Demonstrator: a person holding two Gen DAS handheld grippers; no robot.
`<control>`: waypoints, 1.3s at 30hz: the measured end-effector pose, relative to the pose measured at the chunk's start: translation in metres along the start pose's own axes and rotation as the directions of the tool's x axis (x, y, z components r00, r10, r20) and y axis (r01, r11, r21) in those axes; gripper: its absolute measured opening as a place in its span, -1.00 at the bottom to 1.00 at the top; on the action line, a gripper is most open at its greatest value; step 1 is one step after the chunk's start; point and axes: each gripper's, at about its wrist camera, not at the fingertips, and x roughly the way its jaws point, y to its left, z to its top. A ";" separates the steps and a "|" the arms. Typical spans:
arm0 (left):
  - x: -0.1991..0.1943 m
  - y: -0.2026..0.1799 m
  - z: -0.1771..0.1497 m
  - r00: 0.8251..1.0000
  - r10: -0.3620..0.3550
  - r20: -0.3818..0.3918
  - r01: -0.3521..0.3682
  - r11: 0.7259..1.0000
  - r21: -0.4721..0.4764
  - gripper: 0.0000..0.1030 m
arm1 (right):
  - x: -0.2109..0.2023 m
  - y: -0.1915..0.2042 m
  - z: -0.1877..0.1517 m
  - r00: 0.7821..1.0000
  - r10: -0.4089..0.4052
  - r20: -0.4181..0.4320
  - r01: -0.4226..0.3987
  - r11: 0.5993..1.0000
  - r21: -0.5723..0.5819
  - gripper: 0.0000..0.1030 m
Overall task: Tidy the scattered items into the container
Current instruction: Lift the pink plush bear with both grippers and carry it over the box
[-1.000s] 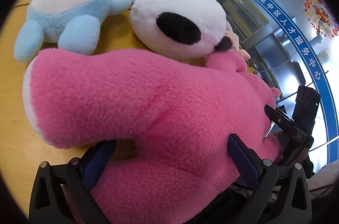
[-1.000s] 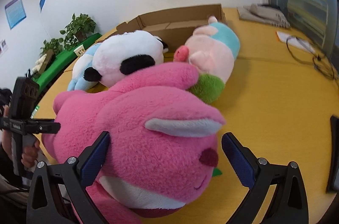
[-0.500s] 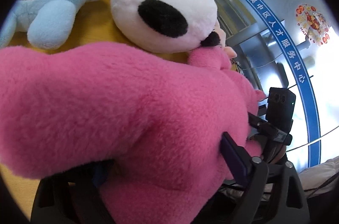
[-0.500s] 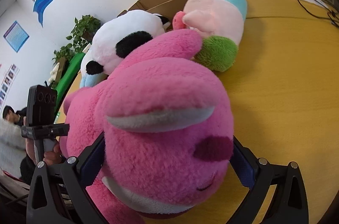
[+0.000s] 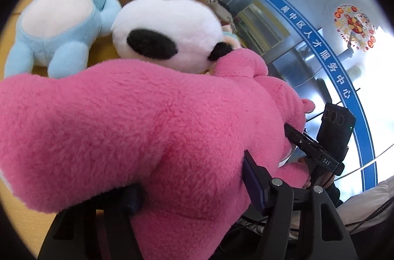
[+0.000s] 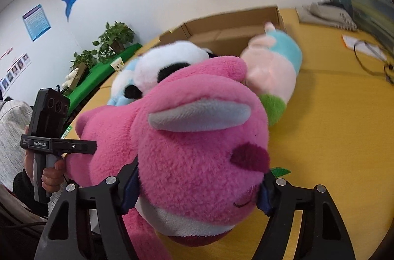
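Note:
A big pink plush bear (image 5: 152, 127) lies across the yellow table (image 6: 332, 127). My left gripper (image 5: 194, 188) straddles its body; the jaws are closing, the blue pads sunk in the fur, the left pad half hidden. My right gripper (image 6: 197, 191) is around the bear's head (image 6: 202, 137); its jaws are closing too, both pads pressing the cheeks. Behind the bear lie a panda plush (image 5: 167, 38), a light-blue plush (image 5: 61, 23) and a pink, teal and green plush (image 6: 273, 68). The open cardboard box (image 6: 229, 26) stands behind them.
A person's hand (image 6: 53, 174) holds the left gripper's handle at the table's left edge. A black cable on a paper (image 6: 364, 48) and a grey folded thing (image 6: 327, 16) lie at the far right. Potted plants (image 6: 110, 41) stand beyond the table.
Both pairs of jaws have narrowed onto the pink bear, from wide apart to pressing its fur. The bear's head has come up and nearer to the right camera.

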 end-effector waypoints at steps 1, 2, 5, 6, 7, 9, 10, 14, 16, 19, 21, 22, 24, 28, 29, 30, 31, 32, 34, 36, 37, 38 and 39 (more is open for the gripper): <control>-0.004 -0.004 0.001 1.000 0.003 0.016 -0.003 1.000 0.014 0.29 | -0.005 0.004 0.005 1.000 0.005 0.021 -0.004 1.000 -0.014 0.53; -0.006 -0.007 0.003 1.000 0.005 0.029 -0.006 1.000 0.027 0.28 | -0.006 0.009 0.009 0.999 0.008 0.038 -0.007 1.000 -0.023 0.53; -0.011 -0.015 0.010 0.999 0.012 0.048 -0.015 0.999 0.051 0.29 | -0.016 0.015 0.019 0.996 0.015 0.086 -0.012 0.999 -0.038 0.53; -0.013 -0.018 0.014 0.998 0.016 0.059 -0.020 0.998 0.063 0.29 | -0.018 0.017 0.023 0.995 0.016 0.102 -0.012 0.999 -0.041 0.52; -0.016 -0.021 0.018 0.997 0.020 0.071 -0.026 0.997 0.077 0.29 | -0.020 0.018 0.026 0.993 0.018 0.117 -0.013 0.999 -0.044 0.52; -0.021 -0.027 0.025 0.995 0.025 0.093 -0.035 0.994 0.101 0.29 | -0.024 0.021 0.033 0.989 0.025 0.146 -0.016 0.998 -0.058 0.51; -0.024 -0.030 0.030 0.994 0.028 0.105 -0.040 0.993 0.112 0.29 | -0.026 0.023 0.038 0.987 0.030 0.160 -0.019 0.998 -0.066 0.51; -0.031 -0.040 0.048 0.989 0.039 0.144 -0.060 0.988 0.143 0.29 | -0.030 0.027 0.060 0.978 0.048 0.203 -0.028 0.995 -0.099 0.51; -0.034 -0.043 0.057 0.987 0.041 0.158 -0.065 0.987 0.148 0.29 | -0.030 0.029 0.072 0.975 0.055 0.217 -0.029 0.993 -0.118 0.51; -0.036 -0.045 0.070 0.984 0.045 0.174 -0.071 0.986 0.148 0.29 | -0.029 0.031 0.090 0.971 0.062 0.230 -0.030 0.989 -0.142 0.51; -0.037 -0.046 0.079 0.982 0.045 0.183 -0.073 0.986 0.152 0.29 | -0.027 0.032 0.101 0.970 0.065 0.235 -0.029 0.987 -0.156 0.51; -0.038 -0.046 0.084 0.982 0.045 0.186 -0.074 0.985 0.155 0.29 | -0.026 0.032 0.107 0.969 0.067 0.239 -0.029 0.986 -0.162 0.51; -0.038 -0.048 0.093 0.980 0.048 0.193 -0.080 0.984 0.161 0.29 | -0.024 0.031 0.118 0.966 0.072 0.248 -0.028 0.984 -0.175 0.51; -0.033 -0.044 0.111 0.979 0.049 0.199 -0.084 0.982 0.170 0.29 | -0.018 0.028 0.135 0.960 0.070 0.269 -0.019 0.982 -0.190 0.50; -0.032 -0.043 0.116 0.979 0.048 0.199 -0.084 0.982 0.172 0.29 | -0.017 0.028 0.139 0.959 0.069 0.275 -0.015 0.981 -0.195 0.50; -0.030 -0.041 0.121 0.978 0.049 0.200 -0.085 0.981 0.174 0.29 | -0.015 0.028 0.143 0.958 0.068 0.278 -0.013 0.980 -0.197 0.50; -0.029 -0.040 0.126 0.978 0.051 0.201 -0.088 0.980 0.178 0.29 | -0.012 0.026 0.147 0.958 0.069 0.279 -0.013 0.980 -0.197 0.50; -0.027 -0.039 0.132 0.978 0.055 0.202 -0.093 0.979 0.183 0.29 | -0.010 0.024 0.151 0.957 0.070 0.280 -0.014 0.981 -0.196 0.50; -0.023 -0.038 0.144 0.976 0.063 0.207 -0.104 0.976 0.193 0.29 | -0.003 0.020 0.161 0.958 0.069 0.277 -0.016 0.982 -0.189 0.50; -0.017 -0.039 0.159 0.975 0.076 0.208 -0.118 0.972 0.202 0.29 | 0.005 0.015 0.173 0.960 0.063 0.274 -0.013 0.984 -0.179 0.50; -0.015 -0.039 0.166 0.975 0.077 0.208 -0.121 0.971 0.206 0.29 | 0.009 0.013 0.179 0.961 0.059 0.272 -0.011 0.985 -0.174 0.50; -0.013 -0.039 0.174 0.975 0.075 0.210 -0.120 0.970 0.211 0.29 | 0.012 0.009 0.186 0.961 0.057 0.270 -0.011 0.985 -0.170 0.50; -0.010 -0.038 0.182 0.975 0.072 0.211 -0.118 0.970 0.214 0.29 | 0.016 0.006 0.195 0.961 0.057 0.269 -0.012 0.986 -0.167 0.49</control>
